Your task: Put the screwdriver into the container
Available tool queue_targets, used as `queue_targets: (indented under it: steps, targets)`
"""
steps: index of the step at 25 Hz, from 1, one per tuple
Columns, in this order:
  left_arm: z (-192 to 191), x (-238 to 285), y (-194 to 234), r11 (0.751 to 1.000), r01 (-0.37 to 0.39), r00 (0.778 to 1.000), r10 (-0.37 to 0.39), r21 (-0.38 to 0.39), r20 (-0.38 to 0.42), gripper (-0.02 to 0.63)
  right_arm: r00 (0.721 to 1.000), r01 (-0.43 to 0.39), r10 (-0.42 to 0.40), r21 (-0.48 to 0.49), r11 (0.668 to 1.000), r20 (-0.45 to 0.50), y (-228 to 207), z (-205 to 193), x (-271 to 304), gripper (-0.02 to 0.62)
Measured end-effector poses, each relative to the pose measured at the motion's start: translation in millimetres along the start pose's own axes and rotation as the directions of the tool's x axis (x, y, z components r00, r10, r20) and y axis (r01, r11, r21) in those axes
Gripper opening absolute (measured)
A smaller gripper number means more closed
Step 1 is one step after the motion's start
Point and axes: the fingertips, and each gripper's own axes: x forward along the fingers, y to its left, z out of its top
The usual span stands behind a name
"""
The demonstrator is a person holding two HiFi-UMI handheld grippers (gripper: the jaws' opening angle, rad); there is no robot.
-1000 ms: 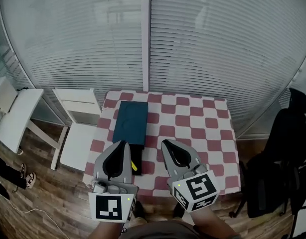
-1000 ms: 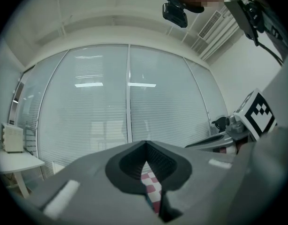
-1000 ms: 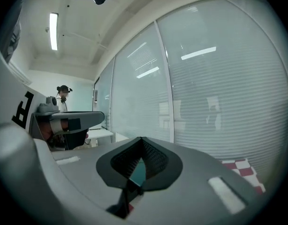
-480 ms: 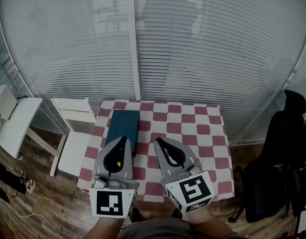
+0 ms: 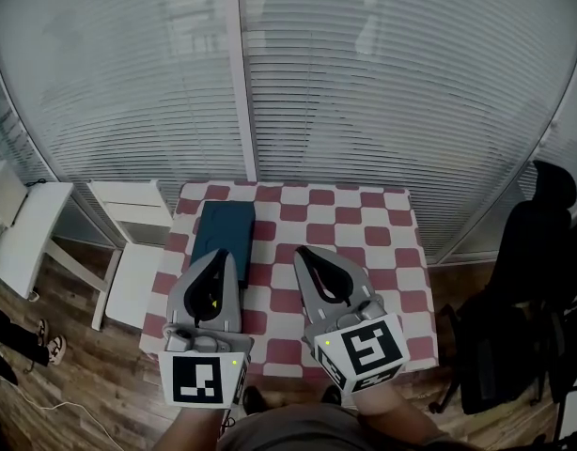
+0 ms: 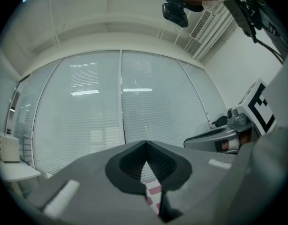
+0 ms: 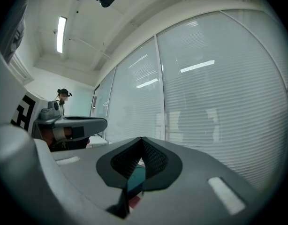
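The one red-and-white checked table has shrunk in the head view as the person drew back, with its single dark teal flat container at 10 o'clock, the left gripper and right gripper both pinched together on nothing, and the lone yellow-handled screwdriver, last seen at the container's 6 o'clock end, now hidden under the left gripper, so pickup hasn't begun.

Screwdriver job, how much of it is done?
Nothing looks done yet. The teal container lies on the checkered table with no screwdriver showing in it. Both the left claw and the right claw are shut and empty above the table. Grabbing the screwdriver and putting it in is left.
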Motion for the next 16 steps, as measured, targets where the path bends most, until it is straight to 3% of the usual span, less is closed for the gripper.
queue_targets:
  steps: [16]
  targets:
    - [-1.1,-5.4,-7.1,1.0,0.027,0.999,-0.027,0.014,-0.021,0.0,1.0,0.003,-0.003,0.006,1.0,-0.002,3.3,-3.1,-5.8,0.023]
